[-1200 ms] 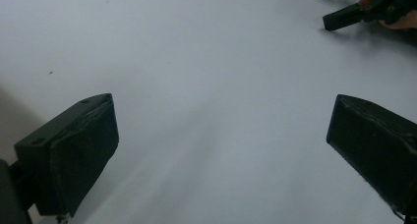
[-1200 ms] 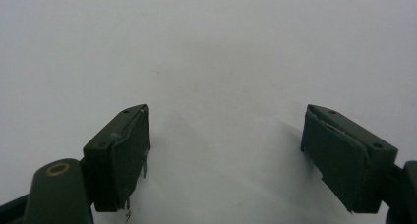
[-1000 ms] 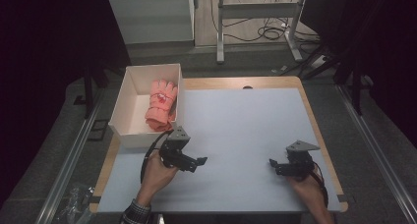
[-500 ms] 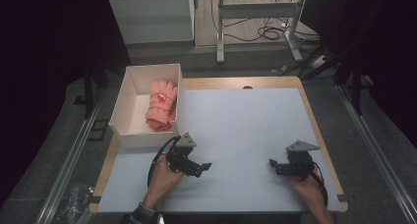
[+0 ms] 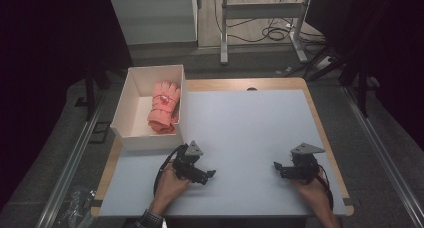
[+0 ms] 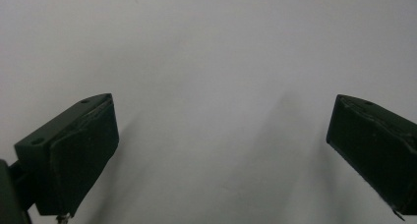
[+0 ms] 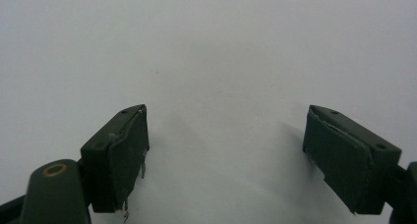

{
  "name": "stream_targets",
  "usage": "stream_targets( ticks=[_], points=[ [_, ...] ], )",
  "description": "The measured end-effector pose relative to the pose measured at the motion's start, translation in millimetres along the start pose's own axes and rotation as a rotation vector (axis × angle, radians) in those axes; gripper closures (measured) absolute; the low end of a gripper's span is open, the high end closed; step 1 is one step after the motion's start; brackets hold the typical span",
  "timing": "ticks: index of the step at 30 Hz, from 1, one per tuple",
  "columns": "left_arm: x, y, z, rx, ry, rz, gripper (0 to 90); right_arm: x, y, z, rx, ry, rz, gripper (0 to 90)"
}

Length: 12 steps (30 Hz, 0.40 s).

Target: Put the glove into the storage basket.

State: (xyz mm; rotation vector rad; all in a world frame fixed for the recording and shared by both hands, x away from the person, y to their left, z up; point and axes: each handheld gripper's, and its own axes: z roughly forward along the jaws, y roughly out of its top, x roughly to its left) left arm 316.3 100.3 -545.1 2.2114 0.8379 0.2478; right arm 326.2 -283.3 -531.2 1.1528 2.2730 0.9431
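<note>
A laboratory recording station is indicated: a pale work table (image 5: pixel 250 123) edged in wood, metal floor rails (image 5: pixel 75 158), a steel frame stand (image 5: pixel 260 18), loose cables (image 5: pixel 272 34) and dark surroundings.

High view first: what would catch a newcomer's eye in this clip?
The pink glove stands out, lying inside the white box at the table's far left corner. Nearer the person, the left hand-held gripper and right hand-held gripper rest low over the pale tabletop, pointing toward each other. Both gripper views show their jaws wide apart with nothing between them.
</note>
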Motion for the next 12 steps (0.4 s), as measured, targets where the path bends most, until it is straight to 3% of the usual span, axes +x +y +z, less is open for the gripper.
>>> stream_targets(
  ticks=[3, 12],
  points=[
    [-4.5, -0.2, 3.8, 0.027, 0.033, 0.033, 0.0, -0.1, -0.1, -0.1, 0.000, 0.003, -0.002, 18.0],
    [-5.1, -0.3, 4.1, 0.028, 0.036, 0.033, 0.0, -0.4, -0.3, 0.0, 0.000, 0.004, 0.000, 17.8]
  ],
)
